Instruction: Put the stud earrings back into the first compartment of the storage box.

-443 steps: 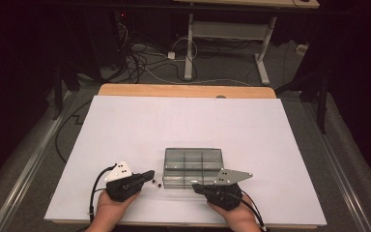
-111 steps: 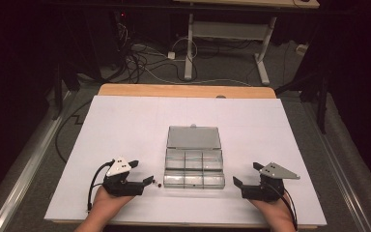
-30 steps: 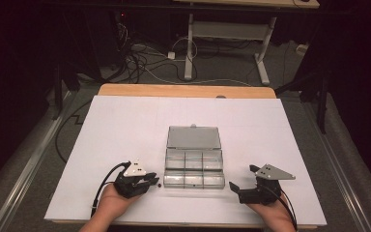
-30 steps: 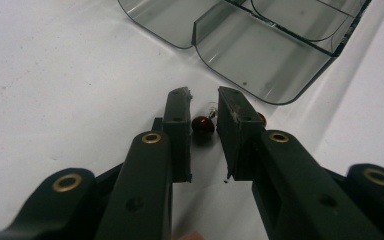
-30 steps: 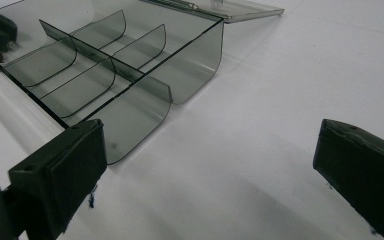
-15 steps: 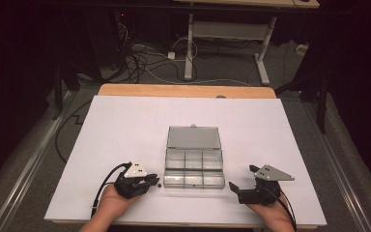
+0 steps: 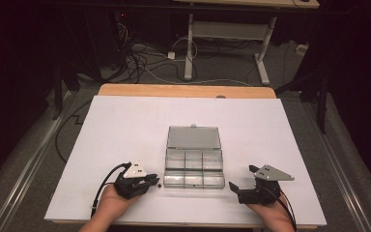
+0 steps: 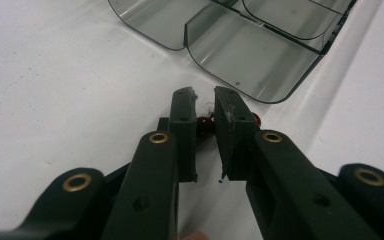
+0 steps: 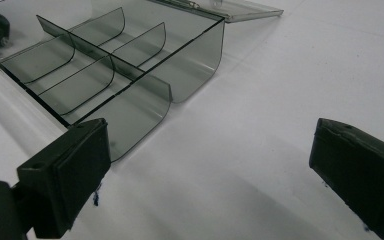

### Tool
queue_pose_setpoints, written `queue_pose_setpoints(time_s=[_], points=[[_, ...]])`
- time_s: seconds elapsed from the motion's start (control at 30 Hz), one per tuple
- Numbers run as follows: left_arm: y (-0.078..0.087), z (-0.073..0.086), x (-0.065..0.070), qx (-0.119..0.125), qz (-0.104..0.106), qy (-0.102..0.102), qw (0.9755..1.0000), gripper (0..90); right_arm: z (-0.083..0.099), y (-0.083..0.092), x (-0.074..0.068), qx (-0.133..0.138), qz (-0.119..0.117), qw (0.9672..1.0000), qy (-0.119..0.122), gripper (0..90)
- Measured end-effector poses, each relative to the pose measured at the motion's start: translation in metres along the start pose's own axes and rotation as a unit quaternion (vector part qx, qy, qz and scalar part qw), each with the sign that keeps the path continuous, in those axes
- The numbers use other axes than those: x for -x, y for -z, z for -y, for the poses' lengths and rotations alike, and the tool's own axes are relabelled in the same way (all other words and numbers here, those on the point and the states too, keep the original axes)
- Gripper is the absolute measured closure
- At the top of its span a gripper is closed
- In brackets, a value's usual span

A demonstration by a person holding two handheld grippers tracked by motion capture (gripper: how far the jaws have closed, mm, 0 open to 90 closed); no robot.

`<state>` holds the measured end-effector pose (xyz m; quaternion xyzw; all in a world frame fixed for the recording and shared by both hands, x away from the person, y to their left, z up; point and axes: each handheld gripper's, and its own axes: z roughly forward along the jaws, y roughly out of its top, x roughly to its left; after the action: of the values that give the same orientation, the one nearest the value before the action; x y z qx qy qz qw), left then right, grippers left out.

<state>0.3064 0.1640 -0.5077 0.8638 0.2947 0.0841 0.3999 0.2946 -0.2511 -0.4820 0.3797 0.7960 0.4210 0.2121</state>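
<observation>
**Small dark-red bead between narrowed fingers, just left of the open box**

White sheeting covers the table [image 7: 125, 125], with a strip of bare wood along its far edge and a dark room beyond, where tangled cables and the legs of another desk lie on the grey floor.

Near the front middle stands a clear smoky plastic compartment box [image 7: 193, 166], its lid [image 7: 193, 137] folded flat behind it. Its compartments look bare.

At the box's front left corner, the left gripper [image 7: 153, 181] rests low on the sheet. The left gripper view shows its fingers [image 8: 184, 125] drawn almost together around a small, glossy dark-red bead [image 8: 204, 122]; whether the pads truly press it cannot be told. A second red spot [image 8: 256, 119] peeps past the other finger. The box's rounded front wall [image 8: 250, 65] lies just beyond the fingertips.

From above, the bead is a mere dark speck [image 7: 160, 185].

Well apart, right of the box, the right gripper [image 7: 235, 191] has its fingers [image 9: 80, 165] spread wide over bare sheet, nothing between them. Its view shows the box's dividers from the side.
</observation>
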Motion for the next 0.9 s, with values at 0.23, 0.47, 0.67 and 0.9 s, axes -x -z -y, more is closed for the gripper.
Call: queue_pose_setpoints(time_s=[0.23,0.47,0.67,0.9], points=[[0.0013,0.0006,-0.0009,0.007,0.004,0.004,1.0,77.4,-0.0001,-0.0002,0.0004,-0.002,-0.001,1.0,-0.001,4.1],[0.0033,0.0009,-0.0023,0.017,0.008,0.01,0.9998,77.4,0.0,0.0,0.0,0.0,0.0,1.0,0.0,4.0],[0.0034,0.0005,-0.0019,0.023,0.01,0.011,0.9996,77.4,0.0001,0.0001,-0.0003,0.001,0.0,1.0,0.003,4.0],[0.0041,0.0003,-0.003,0.028,0.012,0.014,0.9994,77.4,0.0,0.0,0.0001,0.0,-0.003,1.0,0.001,3.5]])
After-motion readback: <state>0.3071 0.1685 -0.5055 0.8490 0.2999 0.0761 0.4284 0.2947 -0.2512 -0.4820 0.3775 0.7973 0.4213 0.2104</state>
